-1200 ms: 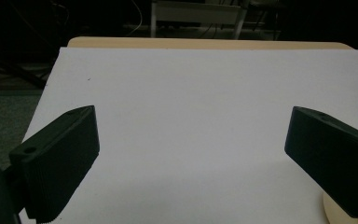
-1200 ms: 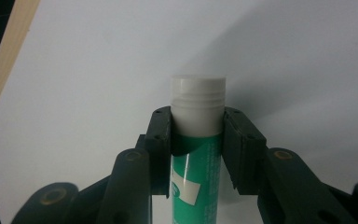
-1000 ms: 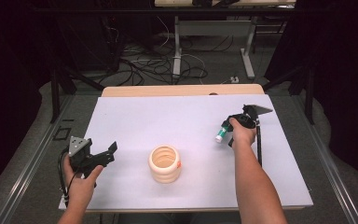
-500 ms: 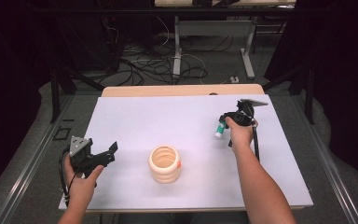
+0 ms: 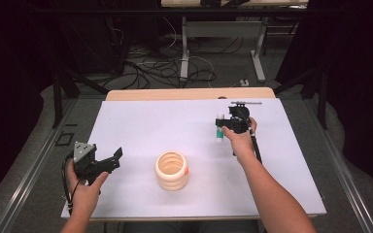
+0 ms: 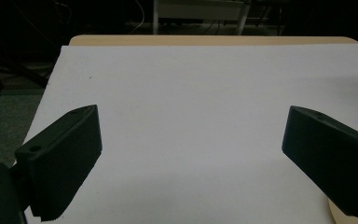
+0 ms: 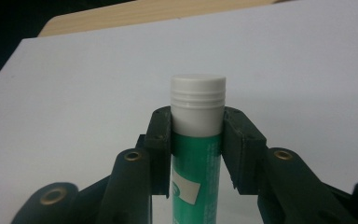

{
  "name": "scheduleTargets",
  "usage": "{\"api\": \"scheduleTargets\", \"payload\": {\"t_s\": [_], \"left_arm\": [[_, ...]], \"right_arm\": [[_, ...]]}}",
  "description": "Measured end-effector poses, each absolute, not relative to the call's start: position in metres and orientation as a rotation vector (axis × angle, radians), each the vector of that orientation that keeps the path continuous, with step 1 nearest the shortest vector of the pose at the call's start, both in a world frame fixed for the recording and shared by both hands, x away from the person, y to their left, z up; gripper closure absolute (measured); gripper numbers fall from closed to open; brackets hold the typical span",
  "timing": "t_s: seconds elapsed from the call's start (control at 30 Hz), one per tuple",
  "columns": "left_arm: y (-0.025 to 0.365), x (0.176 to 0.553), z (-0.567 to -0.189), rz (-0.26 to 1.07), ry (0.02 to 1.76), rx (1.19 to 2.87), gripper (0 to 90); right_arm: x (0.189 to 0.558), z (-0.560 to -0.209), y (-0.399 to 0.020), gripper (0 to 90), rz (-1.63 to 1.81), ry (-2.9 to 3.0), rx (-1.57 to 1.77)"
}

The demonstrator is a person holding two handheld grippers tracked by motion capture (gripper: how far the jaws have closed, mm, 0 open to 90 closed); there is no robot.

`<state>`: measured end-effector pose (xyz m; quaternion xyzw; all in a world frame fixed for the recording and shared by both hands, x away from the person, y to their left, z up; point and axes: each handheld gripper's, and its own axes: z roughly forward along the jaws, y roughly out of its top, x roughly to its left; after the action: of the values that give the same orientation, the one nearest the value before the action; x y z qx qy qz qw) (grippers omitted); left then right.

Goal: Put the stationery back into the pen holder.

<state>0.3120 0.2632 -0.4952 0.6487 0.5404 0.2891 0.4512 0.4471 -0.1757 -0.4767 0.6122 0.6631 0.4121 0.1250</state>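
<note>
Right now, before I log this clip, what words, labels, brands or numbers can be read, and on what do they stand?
No text can be read.
Green glue stick held in the right claw: faint print runs along the green barrel, too blurred to read; a white label patch shows no legible letters.
Cream ribbed cup: a small orange mark on its side, too small to read.
White table cover: blank.

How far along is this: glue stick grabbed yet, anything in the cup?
Done: the right gripper is shut on the glue stick, clear of the white mat. In hand: carrying it, off to the right of the ribbed cup. Left, probably: bringing the stick to the cup; what shows of its inside looks empty. The left gripper waits open over bare mat.
</note>
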Motion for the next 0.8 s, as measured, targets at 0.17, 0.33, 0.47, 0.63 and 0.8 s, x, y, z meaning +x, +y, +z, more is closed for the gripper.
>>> {"api": "scheduleTargets", "payload": {"t_s": [0.17, 0.33, 0.47, 0.63, 0.8], "left_arm": [[0.263, 0.312, -0.495, 0.713, 1.337, 1.601, 4.8], [0.264, 0.312, -0.495, 0.707, 1.341, 1.601, 4.8], [0.263, 0.312, -0.495, 0.709, 1.336, 1.599, 4.8], [0.263, 0.311, -0.494, 0.708, 1.334, 1.599, 4.8], [0.264, 0.311, -0.494, 0.706, 1.332, 1.598, 4.8]], "right_arm": [[0.436, -0.464, -0.159, 65.4, 1.271, 1.964, 1.668], [0.420, -0.450, -0.141, 65.4, 1.335, 2.006, 1.529], [0.410, -0.439, -0.128, 65.4, 1.390, 2.037, 1.451], [0.397, -0.429, -0.115, 65.4, 1.446, 2.051, 1.371], [0.382, -0.419, -0.101, 65.4, 1.507, 2.069, 1.277]]}}
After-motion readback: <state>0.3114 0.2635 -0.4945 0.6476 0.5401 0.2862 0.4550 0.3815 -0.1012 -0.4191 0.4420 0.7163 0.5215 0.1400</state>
